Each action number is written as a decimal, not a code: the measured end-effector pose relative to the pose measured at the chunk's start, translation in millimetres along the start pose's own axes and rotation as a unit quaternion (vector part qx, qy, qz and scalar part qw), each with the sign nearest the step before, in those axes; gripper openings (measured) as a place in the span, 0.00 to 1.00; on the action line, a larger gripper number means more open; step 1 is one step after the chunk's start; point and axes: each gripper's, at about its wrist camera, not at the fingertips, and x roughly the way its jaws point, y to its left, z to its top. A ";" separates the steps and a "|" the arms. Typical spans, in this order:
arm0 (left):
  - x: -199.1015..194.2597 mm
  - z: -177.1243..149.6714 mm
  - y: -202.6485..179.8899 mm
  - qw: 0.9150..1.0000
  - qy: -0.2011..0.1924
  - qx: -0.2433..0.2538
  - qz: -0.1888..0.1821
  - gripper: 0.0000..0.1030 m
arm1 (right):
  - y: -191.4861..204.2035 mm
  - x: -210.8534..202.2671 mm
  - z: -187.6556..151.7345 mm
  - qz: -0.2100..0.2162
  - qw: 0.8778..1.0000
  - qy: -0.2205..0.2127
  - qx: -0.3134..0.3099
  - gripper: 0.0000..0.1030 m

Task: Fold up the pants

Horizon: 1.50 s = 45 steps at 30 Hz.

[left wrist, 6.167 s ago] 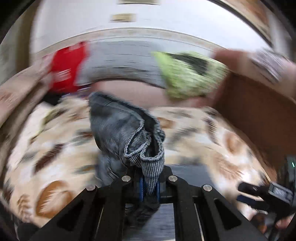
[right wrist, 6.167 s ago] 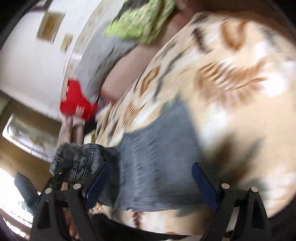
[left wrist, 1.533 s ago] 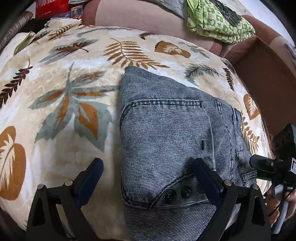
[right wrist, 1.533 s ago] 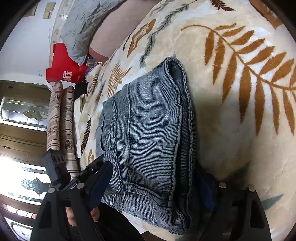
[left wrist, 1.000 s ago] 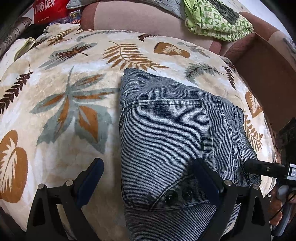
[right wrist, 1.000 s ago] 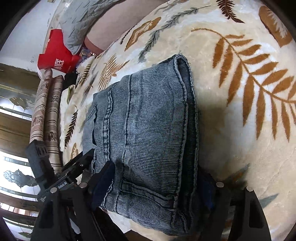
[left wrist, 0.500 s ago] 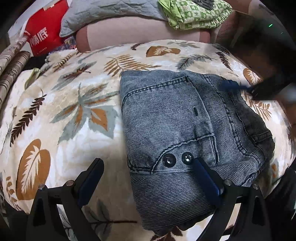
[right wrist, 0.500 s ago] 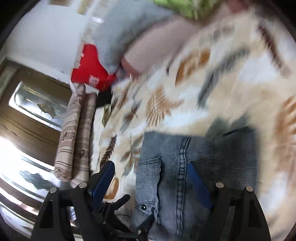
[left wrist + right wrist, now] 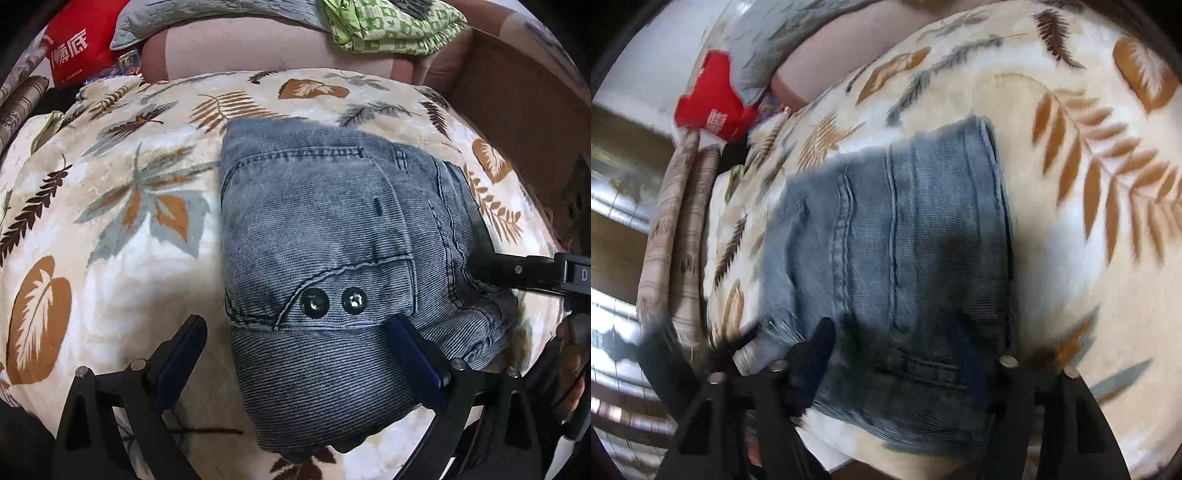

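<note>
**Folded jeans on the leaf-print blanket, our grippers at their near edge**

At the far left of the left wrist view we see a red bag with white lettering (image 9: 75,51) beside a grey quilted pillow (image 9: 221,11); below them spreads the cream plush blanket printed with brown and grey leaves (image 9: 110,221); our left gripper (image 9: 295,354) stands with its blue-padded jaws wide apart, the left pad over bare blanket and the right pad resting at the near edge of the denim, pressing on nothing; in the middle lie the folded blue-grey denim pants (image 9: 325,236), a compact block with two dark snap buttons (image 9: 334,301) facing up; above them a green patterned cloth (image 9: 391,26) sits on the pinkish sofa back; at the right our right gripper (image 9: 517,271) reaches in against the pants' right side; in its own blurred view its jaws (image 9: 897,358) have just been closing, with the fold's near end between them; whether the pads grip it we cannot tell.
</note>
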 end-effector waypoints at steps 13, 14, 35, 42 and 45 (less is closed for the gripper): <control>-3.1 -8.8 4.9 0.999 -0.004 0.005 0.040 0.96 | 7.6 -20.0 -38.3 -0.022 0.999 -0.009 -0.045 0.62; -3.2 -8.2 4.5 0.999 -0.005 0.006 0.041 0.96 | 7.8 -19.0 -38.6 -0.033 0.998 -0.006 -0.054 0.62; -11.6 -7.0 14.6 1.000 -0.016 -0.022 0.011 0.96 | 45.5 -2.8 -50.0 -0.108 0.984 -0.001 -0.141 0.71; -34.7 10.6 56.5 0.993 -0.042 -0.101 -0.038 0.96 | 11.9 -55.5 -26.8 -0.015 0.998 -0.057 -0.037 0.71; -18.1 26.2 74.5 0.983 -0.021 -0.151 -0.098 0.96 | -12.4 -52.8 -1.2 0.035 0.998 -0.053 0.021 0.71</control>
